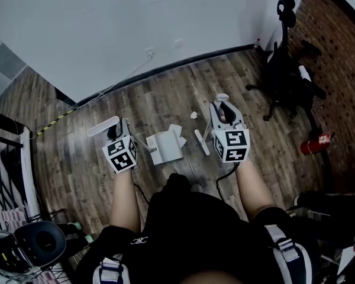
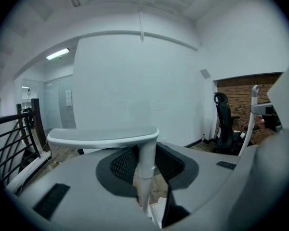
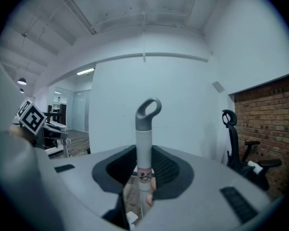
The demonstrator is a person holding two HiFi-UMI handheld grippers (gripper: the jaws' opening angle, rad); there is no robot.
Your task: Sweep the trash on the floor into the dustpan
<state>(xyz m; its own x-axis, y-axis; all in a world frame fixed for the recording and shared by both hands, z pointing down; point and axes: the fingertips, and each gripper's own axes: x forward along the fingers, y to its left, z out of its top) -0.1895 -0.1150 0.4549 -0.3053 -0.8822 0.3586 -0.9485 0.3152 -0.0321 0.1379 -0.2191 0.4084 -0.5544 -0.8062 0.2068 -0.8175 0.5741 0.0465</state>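
The person stands on a wood-plank floor [image 1: 165, 93], shown from above in the head view, with one gripper in each hand. The left gripper [image 1: 117, 136] sits left of centre. In the left gripper view its jaws are pressed together on the white shaft of the dustpan handle [image 2: 145, 165], which rises upright between them to a flat crossbar grip [image 2: 103, 136]. The dustpan [image 1: 165, 148] itself is white and rests on the floor at the frame's centre, just right of that gripper.

The right gripper [image 1: 223, 113] is right of centre. In the right gripper view its jaws pinch the white broom handle [image 3: 143, 150], which stands upright and ends in a grey hanging loop [image 3: 148, 113]. A small label with dark marks wraps the shaft just above the jaws. The narrow white broom head [image 1: 201, 142] lies on the floor between the dustpan and the right gripper.

A small white scrap of trash [image 1: 193, 115] lies on the planks above the broom head, apart from the pan. A larger white piece of paper [image 1: 177, 134] lies against the pan's upper right corner.

A black office chair [image 1: 287, 70] stands at the upper right beside a brick wall [image 1: 337, 52]. A red fire extinguisher [image 1: 316, 144] lies below the chair.
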